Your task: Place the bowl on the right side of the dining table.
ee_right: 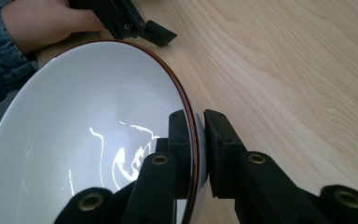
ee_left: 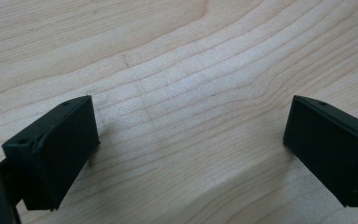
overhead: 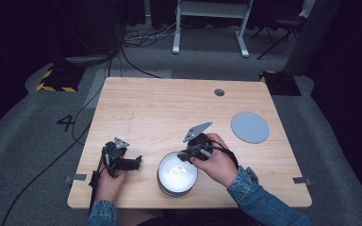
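A white bowl (overhead: 176, 172) with a thin brown rim sits near the table's front edge, on top of what looks like another bowl. My right gripper (overhead: 187, 156) is shut on the bowl's right rim. In the right gripper view one jaw is inside the bowl (ee_right: 79, 126) and the other outside, with my right gripper (ee_right: 196, 140) pinching the rim. My left gripper (overhead: 135, 162) rests on the wood to the left of the bowl, held by a hand. In the left gripper view my left gripper (ee_left: 191, 140) is open with bare wood between its jaws.
A grey round disc (overhead: 249, 126) lies flat at the table's right. A small dark hole (overhead: 219, 92) marks the far side of the wooden table (overhead: 169, 108). Cables trail off the left edge onto the floor. A white desk frame (overhead: 212, 19) stands beyond.
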{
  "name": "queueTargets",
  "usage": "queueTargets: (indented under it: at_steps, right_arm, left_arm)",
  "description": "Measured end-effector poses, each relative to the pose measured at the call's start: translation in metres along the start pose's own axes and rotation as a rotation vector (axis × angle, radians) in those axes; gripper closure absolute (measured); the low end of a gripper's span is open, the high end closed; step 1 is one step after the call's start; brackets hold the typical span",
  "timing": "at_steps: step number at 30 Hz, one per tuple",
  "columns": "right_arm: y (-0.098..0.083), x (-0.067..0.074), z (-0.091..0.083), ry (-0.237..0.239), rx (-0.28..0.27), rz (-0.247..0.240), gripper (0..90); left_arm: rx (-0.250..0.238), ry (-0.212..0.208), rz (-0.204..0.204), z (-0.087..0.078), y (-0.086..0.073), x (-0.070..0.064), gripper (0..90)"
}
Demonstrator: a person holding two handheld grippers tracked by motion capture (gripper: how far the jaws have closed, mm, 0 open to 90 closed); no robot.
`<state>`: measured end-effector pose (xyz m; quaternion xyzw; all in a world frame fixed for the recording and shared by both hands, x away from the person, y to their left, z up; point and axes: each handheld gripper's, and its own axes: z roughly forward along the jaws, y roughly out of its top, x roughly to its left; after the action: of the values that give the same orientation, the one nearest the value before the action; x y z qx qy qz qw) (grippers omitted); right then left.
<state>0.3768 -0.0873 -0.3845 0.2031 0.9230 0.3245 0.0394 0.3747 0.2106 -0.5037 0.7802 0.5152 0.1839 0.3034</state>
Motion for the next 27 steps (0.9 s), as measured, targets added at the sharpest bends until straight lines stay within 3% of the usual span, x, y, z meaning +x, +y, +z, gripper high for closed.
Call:
queueTargets:
  at_steps: [9, 27]
  right_arm:
    - [0.009, -0.001, -0.015, 0.007, -0.025, 0.005, 81.7]
    - [0.020, -0.021, -0.040, -0.056, -0.046, 0.026, 81.7]
  left_arm:
    - [0.000, 0.002, 0.000, 0.000, 0.000, 0.000, 3.2]
    - [-0.001, 0.001, -0.002, 0.000, 0.000, 0.000, 3.2]
